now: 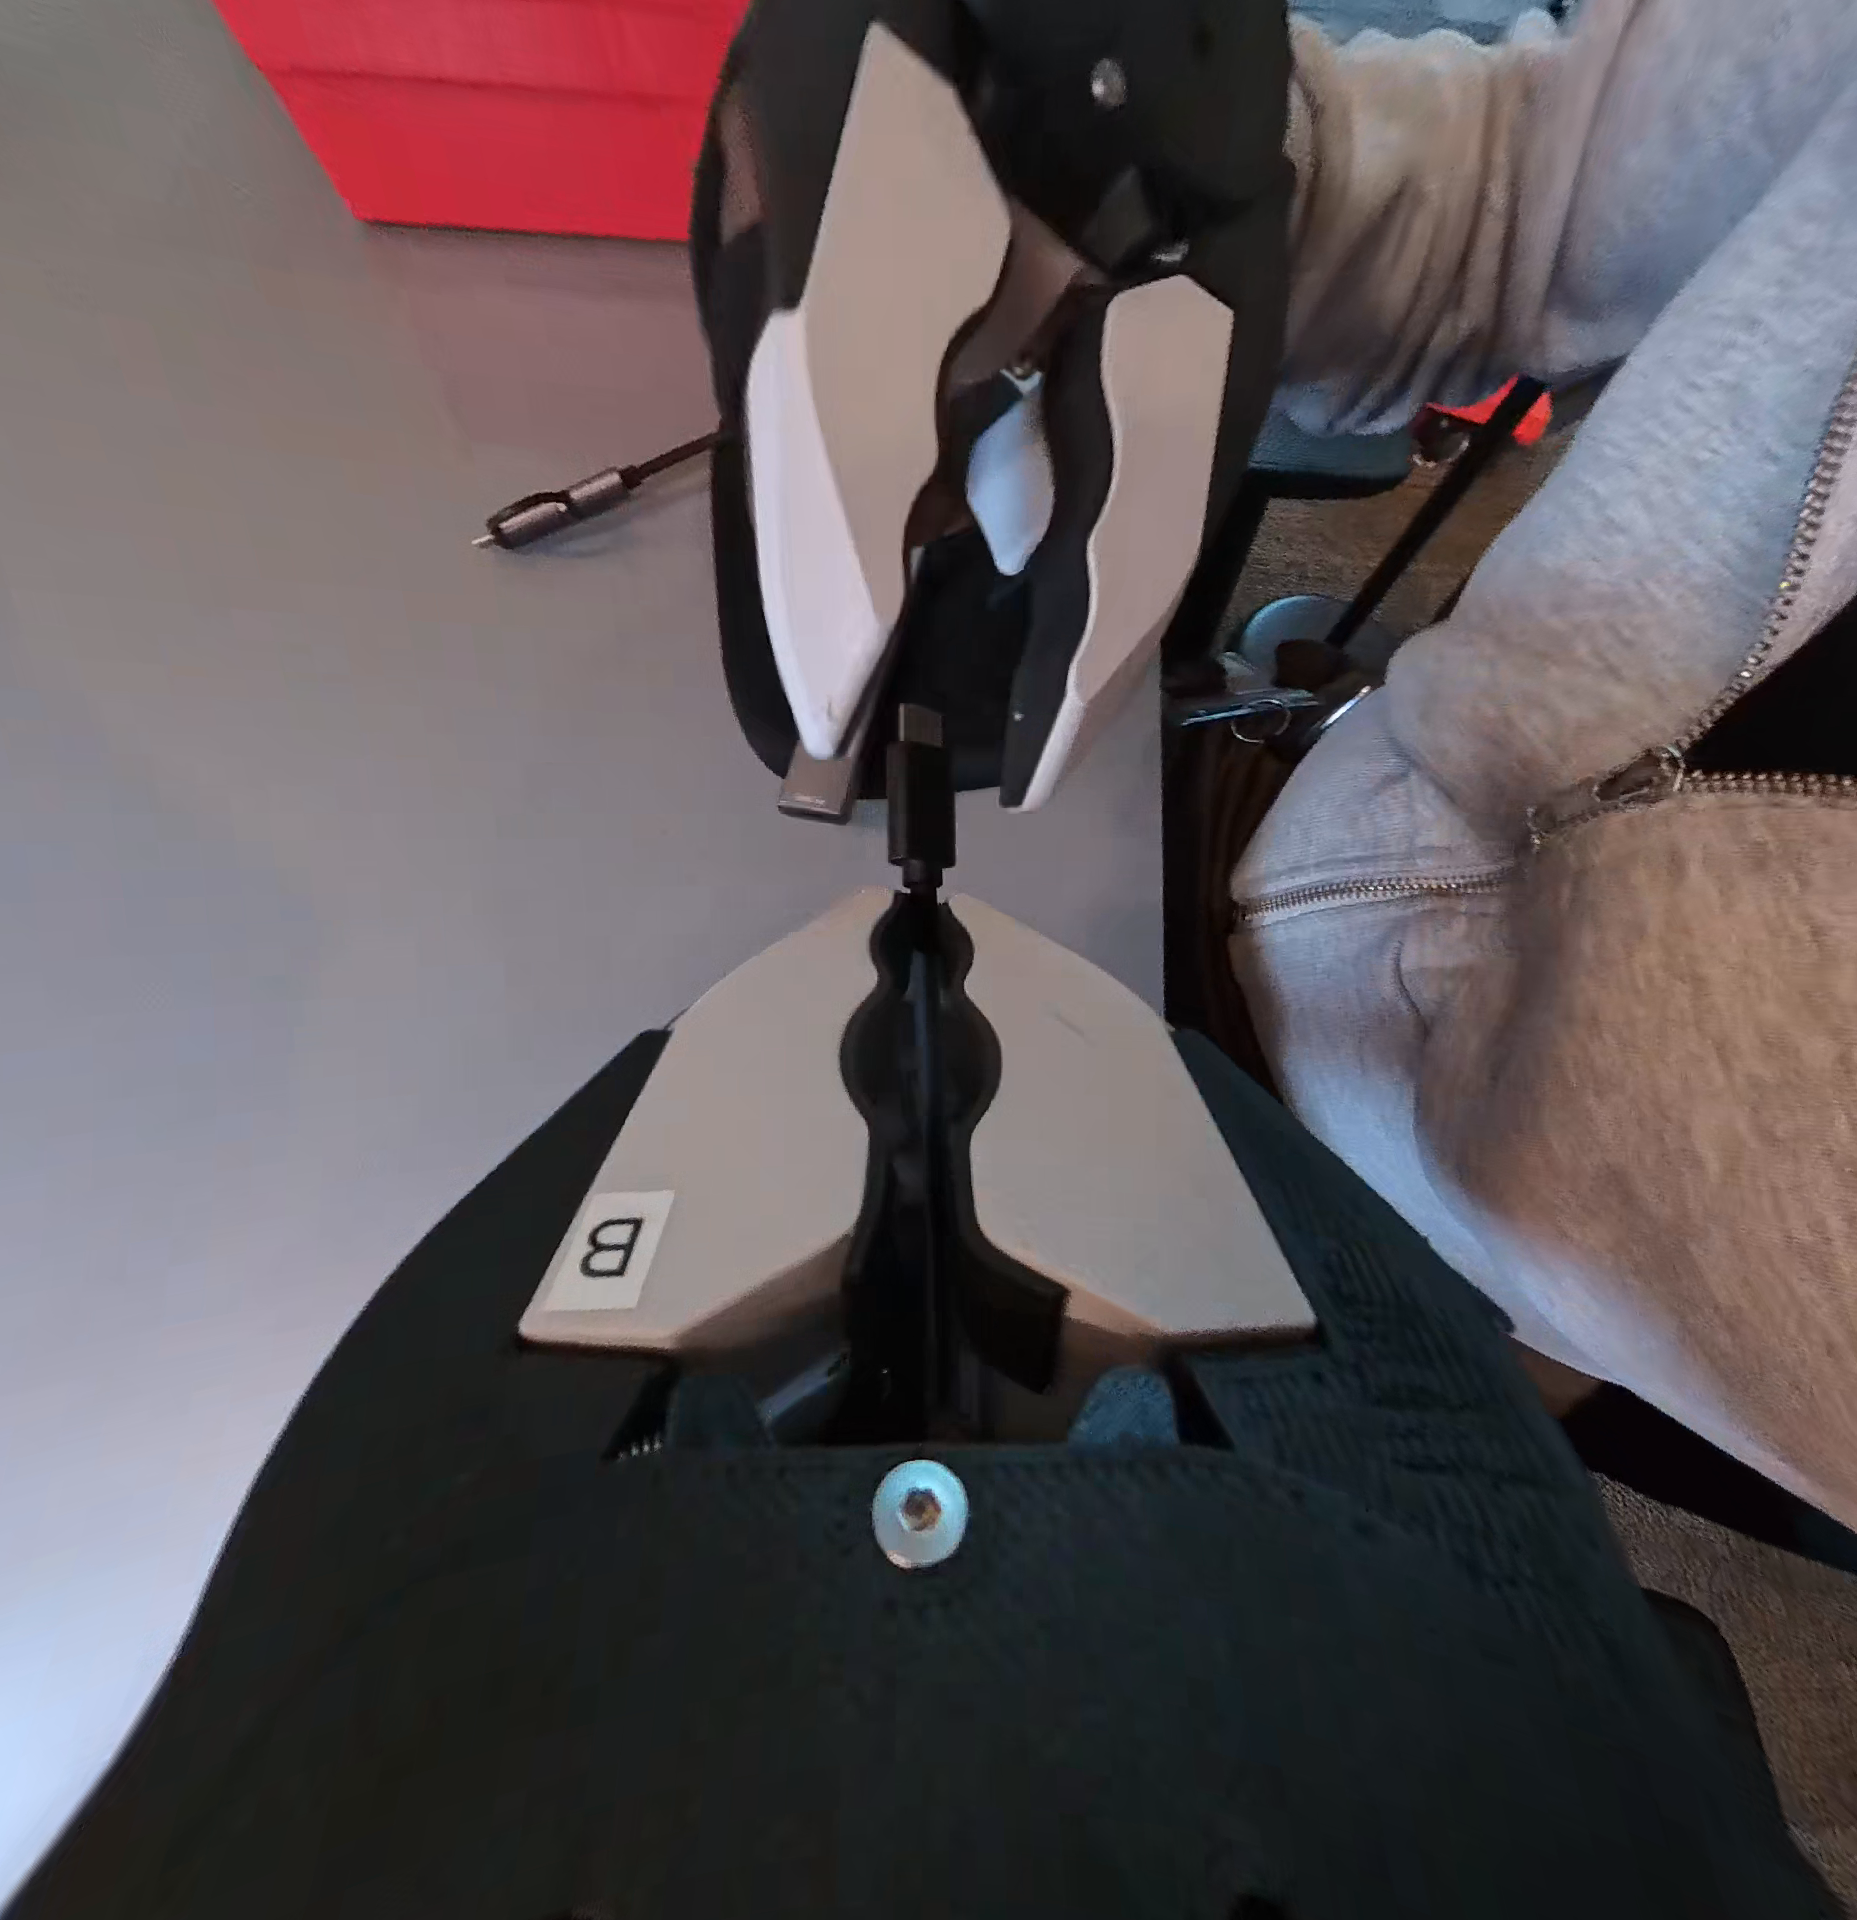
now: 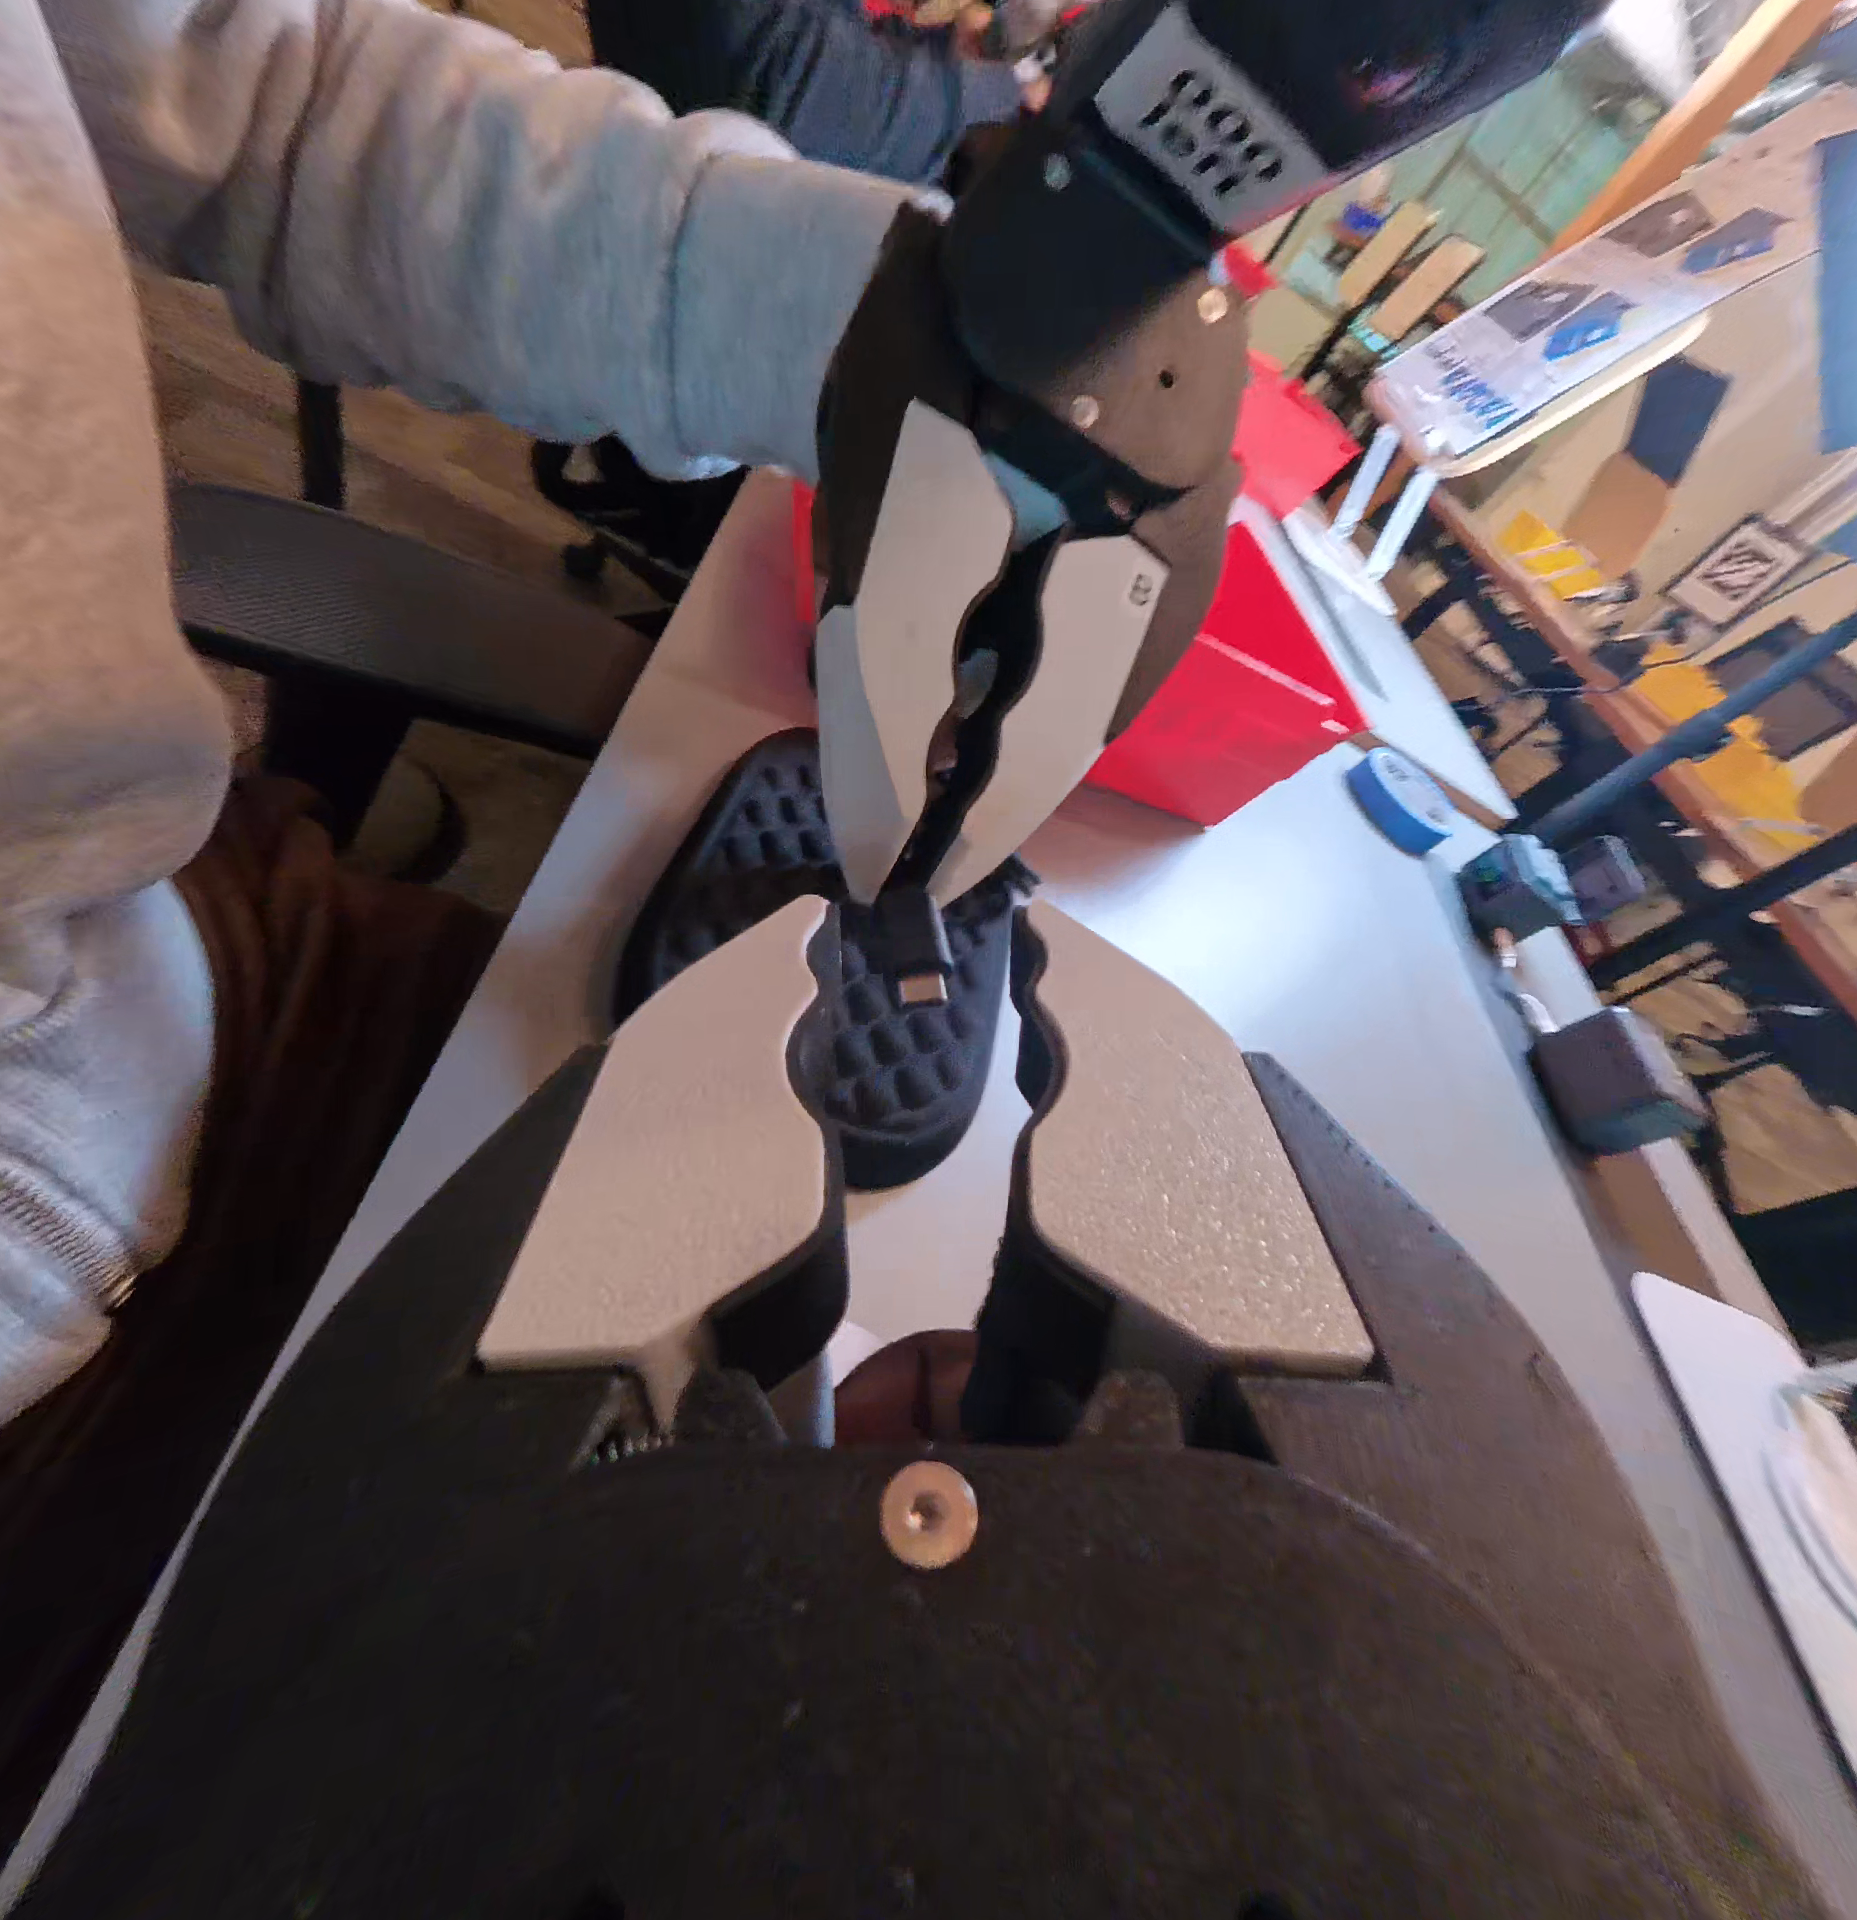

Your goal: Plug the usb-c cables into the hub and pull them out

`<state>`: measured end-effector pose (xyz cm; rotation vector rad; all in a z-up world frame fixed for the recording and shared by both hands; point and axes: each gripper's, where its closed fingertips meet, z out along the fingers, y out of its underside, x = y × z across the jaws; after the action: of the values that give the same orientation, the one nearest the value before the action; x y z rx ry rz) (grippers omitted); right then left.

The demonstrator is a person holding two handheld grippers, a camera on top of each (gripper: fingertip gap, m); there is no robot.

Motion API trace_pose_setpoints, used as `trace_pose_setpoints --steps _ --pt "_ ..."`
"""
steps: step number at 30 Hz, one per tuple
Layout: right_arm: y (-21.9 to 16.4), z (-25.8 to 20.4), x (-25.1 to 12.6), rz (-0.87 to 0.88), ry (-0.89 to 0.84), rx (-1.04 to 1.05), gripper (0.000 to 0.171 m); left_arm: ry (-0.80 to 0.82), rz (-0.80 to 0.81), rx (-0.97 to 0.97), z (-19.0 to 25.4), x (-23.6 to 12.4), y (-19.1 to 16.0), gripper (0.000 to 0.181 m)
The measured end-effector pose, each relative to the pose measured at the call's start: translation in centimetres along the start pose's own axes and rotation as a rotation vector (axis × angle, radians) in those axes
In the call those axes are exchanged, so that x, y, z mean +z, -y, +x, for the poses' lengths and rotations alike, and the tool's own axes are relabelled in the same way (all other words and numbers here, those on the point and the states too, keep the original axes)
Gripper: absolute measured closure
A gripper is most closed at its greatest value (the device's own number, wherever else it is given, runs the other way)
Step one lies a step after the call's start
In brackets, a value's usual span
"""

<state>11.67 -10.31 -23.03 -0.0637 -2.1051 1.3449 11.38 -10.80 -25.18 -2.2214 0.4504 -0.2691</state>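
Note:
My left gripper (image 1: 919,899) is shut on a black USB-C cable. Its plug (image 1: 919,800) sticks out past the fingertips, metal tip forward. My right gripper (image 1: 934,769) faces it from above with its jaws apart. A slim grey hub (image 1: 822,795) lies along the inner side of one of its fingers and pokes out below the tip. I cannot tell whether it is gripped. The plug's tip is beside the hub's end, not in it. In the right wrist view the left gripper (image 2: 898,883) holds the plug (image 2: 913,951) between my right gripper's (image 2: 922,914) open fingertips.
A black padded wrist rest (image 2: 882,1060) lies on the grey table (image 1: 280,727) under both grippers. Another cable with a grey connector (image 1: 581,494) lies farther out. A red box (image 1: 508,114) stands at the back. A blue tape roll (image 2: 1402,800) and dark boxes (image 2: 1610,1081) lie along the far edge. A person's grey sleeve (image 1: 1526,935) is alongside. Less than 4 cm separates the two grippers' tips.

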Motion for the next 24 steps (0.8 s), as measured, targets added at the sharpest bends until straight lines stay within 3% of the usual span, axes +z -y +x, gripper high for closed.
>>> trace_pose_setpoints --steps 4,6,10,13,15,17,18,20,21,23,24 --pt "-0.2 -0.7 0.2 0.004 0.06 0.019 0.147 -0.02 -0.002 0.018 0.3 0.3 0.2 0.176" --pt "-0.3 -0.7 0.2 0.001 0.056 0.016 0.158 -0.041 0.014 0.021 0.6 0.2 0.4 0.176" --pt "-0.1 -0.9 0.3 0.003 0.065 0.025 0.159 -0.05 0.02 0.035 0.8 0.1 0.4 0.176" --pt "0.0 0.2 0.4 0.002 0.017 0.09 0.159 0.053 0.07 0.024 -0.4 -0.7 1.0 0.17" --pt "0.0 1.8 0.2 0.007 -0.047 0.156 0.159 0.309 0.225 0.045 -2.8 -3.1 3.0 0.146" --pt "0.0 3.5 0.0 0.018 -0.112 0.24 0.159 0.562 0.518 0.092 -3.3 -7.5 5.9 0.14" --pt "-0.1 4.4 0.0 0.023 -0.149 0.284 0.159 0.613 0.697 0.098 -2.1 -9.5 7.2 0.141" --pt "-0.2 5.9 0.2 0.038 -0.206 0.371 0.159 0.528 0.984 0.027 1.0 -10.9 8.5 0.145" --pt "-0.1 6.5 0.3 0.053 -0.22 0.411 0.159 0.414 1.046 -0.029 2.3 -9.8 8.6 0.145" --pt "0.6 7.2 0.5 0.106 -0.222 0.495 0.159 0.224 1.054 -0.144 3.5 -5.6 7.7 0.144" --pt "1.2 7.3 0.5 0.146 -0.202 0.537 0.159 0.221 1.044 -0.193 2.9 -3.6 7.0 0.143"
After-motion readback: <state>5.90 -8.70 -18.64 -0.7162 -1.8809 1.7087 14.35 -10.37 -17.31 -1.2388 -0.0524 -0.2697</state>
